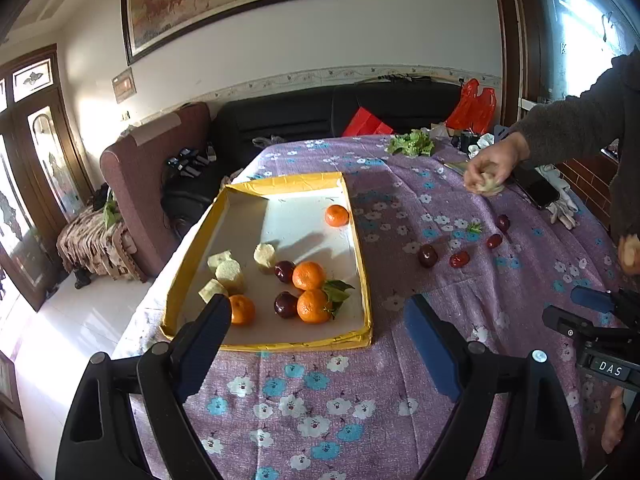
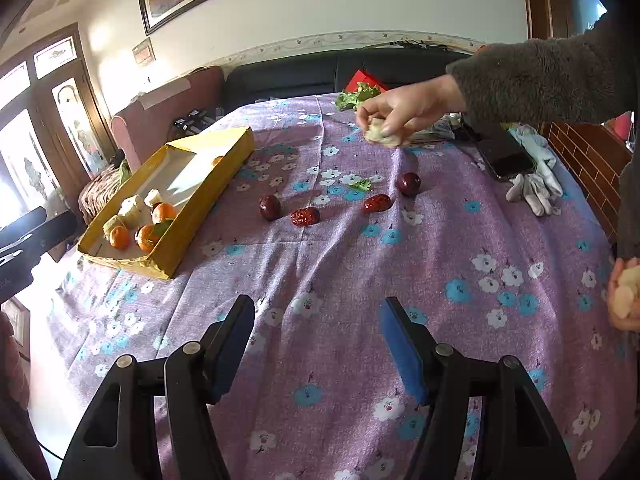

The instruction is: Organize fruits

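Note:
A yellow-rimmed white tray (image 1: 362,248) lies on the purple flowered cloth; it also shows in the right wrist view (image 2: 208,196). It holds several oranges (image 1: 308,275), two dark red dates (image 1: 285,271) and pale fruit chunks (image 1: 229,274). Several red dates (image 2: 305,216) lie loose on the cloth right of the tray, seen too in the left wrist view (image 1: 427,255). My left gripper (image 1: 318,316) is open and empty above the tray's near edge. My right gripper (image 2: 318,320) is open and empty over bare cloth, short of the dates.
A person's hand (image 2: 400,114) holds a pale chunk above the far cloth. Lettuce (image 1: 412,143), a phone (image 2: 506,158) and gloves (image 2: 536,190) lie at the far right. A small green leaf (image 2: 361,185) lies among the dates. A sofa stands behind the table.

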`<state>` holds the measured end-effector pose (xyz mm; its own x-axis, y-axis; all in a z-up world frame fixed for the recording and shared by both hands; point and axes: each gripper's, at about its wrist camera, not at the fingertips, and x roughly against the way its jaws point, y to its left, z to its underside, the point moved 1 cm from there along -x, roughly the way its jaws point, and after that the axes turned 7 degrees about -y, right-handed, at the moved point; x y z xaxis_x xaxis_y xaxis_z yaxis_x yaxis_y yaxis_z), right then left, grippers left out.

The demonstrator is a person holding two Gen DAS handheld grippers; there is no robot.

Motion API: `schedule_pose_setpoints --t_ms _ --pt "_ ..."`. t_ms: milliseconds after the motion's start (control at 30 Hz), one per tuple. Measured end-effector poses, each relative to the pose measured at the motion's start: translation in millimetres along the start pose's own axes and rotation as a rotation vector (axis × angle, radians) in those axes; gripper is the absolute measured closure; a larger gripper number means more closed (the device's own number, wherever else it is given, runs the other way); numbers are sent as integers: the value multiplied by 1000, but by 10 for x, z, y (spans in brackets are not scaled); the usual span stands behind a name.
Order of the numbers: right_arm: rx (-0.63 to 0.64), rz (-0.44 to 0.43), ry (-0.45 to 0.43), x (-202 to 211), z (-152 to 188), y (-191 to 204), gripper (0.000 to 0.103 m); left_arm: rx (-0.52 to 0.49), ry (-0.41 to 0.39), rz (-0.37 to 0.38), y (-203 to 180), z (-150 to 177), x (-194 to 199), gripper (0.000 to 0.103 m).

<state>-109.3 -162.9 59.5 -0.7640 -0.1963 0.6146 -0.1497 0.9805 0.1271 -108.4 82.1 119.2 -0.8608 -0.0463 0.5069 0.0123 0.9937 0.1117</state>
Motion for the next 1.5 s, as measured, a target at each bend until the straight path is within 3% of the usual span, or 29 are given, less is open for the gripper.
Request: schedule_pose_setpoints --t_ms 533,767,800,867,900,1167,1233,1333,1500 --pt "38 34 23 -281 -287 -175 33 1 99 34 -87 41 -470 15" --pt "4 36 51 -603 -554 -368 33 47 139 119 -34 -124 -696 16" --pt "-4 35 56 -677 -608 -386 33 62 138 145 -19 -176 -716 18" --pt "-23 31 65 -813 -686 -412 33 95 155 209 -13 -281 -786 50" --pt "-32 33 67 -873 -719 -419 33 103 171 226 -29 -315 -825 55" --pt "-119 106 103 -1373 -808 -597 33 63 214 259 -361 -416 -1134 55" --pt "-153 100 158 -1490 -741 -645 39 60 223 258 -428 -414 -1207 55" --pt "-134 122 158 -1539 -680 -649 39 71 236 265 -476 -424 -1301 55" --pt "-147 38 128 -1439 -696 -623 39 74 262 308 -588 -453 -1509 55"
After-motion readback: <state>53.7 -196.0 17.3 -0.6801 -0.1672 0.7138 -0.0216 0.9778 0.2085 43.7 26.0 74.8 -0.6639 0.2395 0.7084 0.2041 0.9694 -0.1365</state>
